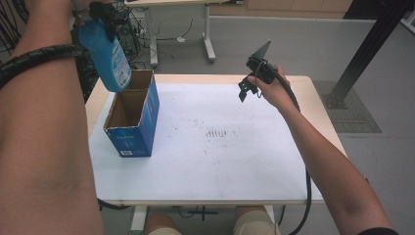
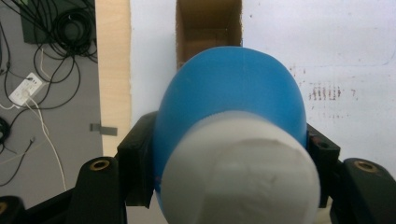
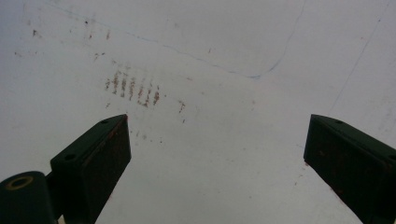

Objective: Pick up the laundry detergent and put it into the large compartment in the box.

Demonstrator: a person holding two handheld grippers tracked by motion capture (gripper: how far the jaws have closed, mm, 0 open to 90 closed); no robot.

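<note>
My left gripper (image 1: 103, 19) is shut on a blue bottle (image 1: 108, 56) with a white cap, holding it cap-up above the far end of an open blue cardboard box (image 1: 133, 115). Its bottom hangs just over the box's opening. In the left gripper view the bottle (image 2: 229, 98) sits between both jaws, its white cap (image 2: 240, 172) nearest the camera and the brown inside of the box (image 2: 208, 25) below it. My right gripper (image 1: 248, 88) hovers open over the far right of the table. Its two black jaws stand wide apart over the white sheet (image 3: 224, 116).
The box stands at the left of a white sheet (image 1: 220, 142) covering the table; faint brown marks (image 1: 218, 133) stain its middle. Cables and a power strip (image 2: 23, 91) lie on the floor beyond the left edge. Another table's legs (image 1: 208, 39) stand behind.
</note>
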